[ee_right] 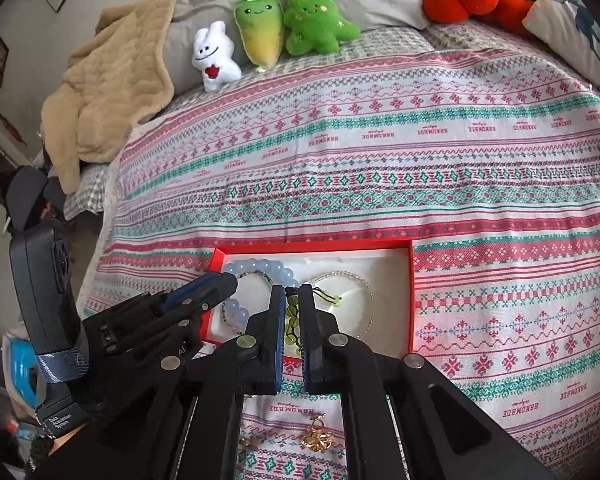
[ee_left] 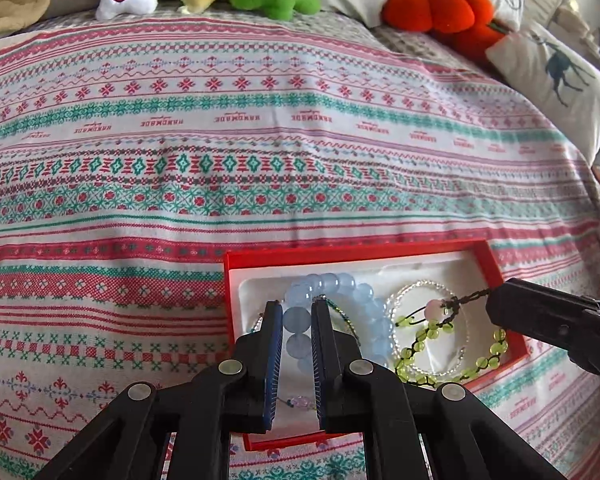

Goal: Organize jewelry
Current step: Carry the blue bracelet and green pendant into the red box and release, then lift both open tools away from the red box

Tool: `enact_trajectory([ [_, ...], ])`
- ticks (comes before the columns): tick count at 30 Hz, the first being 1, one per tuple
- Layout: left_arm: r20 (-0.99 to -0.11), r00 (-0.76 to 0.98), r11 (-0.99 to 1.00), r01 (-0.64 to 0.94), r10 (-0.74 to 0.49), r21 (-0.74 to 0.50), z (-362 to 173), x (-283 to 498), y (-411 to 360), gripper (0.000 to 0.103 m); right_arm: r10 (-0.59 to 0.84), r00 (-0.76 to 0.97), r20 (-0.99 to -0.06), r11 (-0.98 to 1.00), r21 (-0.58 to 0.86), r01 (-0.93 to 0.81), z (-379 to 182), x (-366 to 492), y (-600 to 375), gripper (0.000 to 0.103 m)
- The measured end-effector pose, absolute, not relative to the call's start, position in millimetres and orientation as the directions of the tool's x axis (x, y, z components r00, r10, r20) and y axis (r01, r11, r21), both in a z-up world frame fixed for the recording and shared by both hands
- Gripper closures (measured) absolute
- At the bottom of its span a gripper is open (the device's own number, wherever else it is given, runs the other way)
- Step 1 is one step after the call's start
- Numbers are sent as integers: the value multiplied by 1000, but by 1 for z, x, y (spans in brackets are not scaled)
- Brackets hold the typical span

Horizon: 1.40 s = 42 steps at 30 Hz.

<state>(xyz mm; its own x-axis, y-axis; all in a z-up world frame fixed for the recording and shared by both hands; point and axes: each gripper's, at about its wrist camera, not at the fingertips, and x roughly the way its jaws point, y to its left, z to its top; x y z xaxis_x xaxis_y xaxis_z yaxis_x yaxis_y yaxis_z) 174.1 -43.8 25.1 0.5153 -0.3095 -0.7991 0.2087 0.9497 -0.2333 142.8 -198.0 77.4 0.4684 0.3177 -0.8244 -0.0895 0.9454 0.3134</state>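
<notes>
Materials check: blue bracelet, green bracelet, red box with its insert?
Blue bracelet: large pale beads, translucent and glossy, so glass or polished stone; can't tell which.
Green bracelet: small glassy yellow-green beads knotted on dark braided cord, which looks textile.
Red box: thin, matte, sharp-folded walls, likely cardboard.
Insert: white, soft-looking recessed liner, maybe foam or flocked plastic.

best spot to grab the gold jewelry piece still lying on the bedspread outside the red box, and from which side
Take the gold jewelry piece from straight above, pinching across its bunched middle. It lies flat on the patterned bedspread, near side of the red box, so a sideways approach would only snag the cloth. Its finer shape is too small to tell. The right gripper is shut on the green bead bracelet.
</notes>
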Motion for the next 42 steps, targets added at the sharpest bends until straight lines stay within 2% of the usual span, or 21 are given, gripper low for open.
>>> enact_trajectory([
  [6,-809,525,959,234,-264,-162,24,173,-53,94,218,442,-870,974,226,-35,55,151,-213,96],
  [11,-806,531,958,247,-261,-148,29,171,-54,93,184,432,-883,981,194,-23,48,154,-217,95],
  [12,-811,528,959,249,-252,-136,31,170,-55,88,190,425,-885,980,200,-23,49,154,-217,95],
  [13,-812,530,959,254,-245,-123,34,169,-57,79,198,418,-887,978,207,-23,49,155,-218,94],
  [14,-807,538,958,262,-243,-114,38,166,-58,73,204,416,-886,977,214,-23,50,154,-218,90],
  [15,-799,550,958,268,-242,-106,43,162,-59,62,206,418,-885,976,217,-23,52,153,-219,87],
  [16,-792,561,958,270,-240,-99,47,158,-59,53,206,423,-882,976,216,-23,54,151,-220,78],
  [17,-788,567,957,272,-241,-97,50,155,-58,50,205,428,-880,976,216,-23,57,149,-220,69],
  [19,-788,565,956,277,-245,-98,54,151,-58,45,214,437,-874,974,225,-26,62,144,-222,63],
  [23,-789,567,958,272,-236,-92,58,141,-55,36,226,447,-866,971,238,-29,72,135,-225,62],
  [27,-794,561,959,266,-234,-95,57,132,-51,21,229,452,-862,969,244,-26,79,125,-227,60],
  [29,-799,558,960,266,-225,-84,56,126,-51,18,223,450,-865,971,237,-26,80,118,-227,53],
  [34,-814,542,964,251,-209,-81,51,113,-45,8,199,449,-871,979,200,-46,81,102,-223,47],
  [42,-859,483,972,225,-170,-66,33,95,-33,6,169,436,-884,986,148,-83,74,78,-219,39],
])
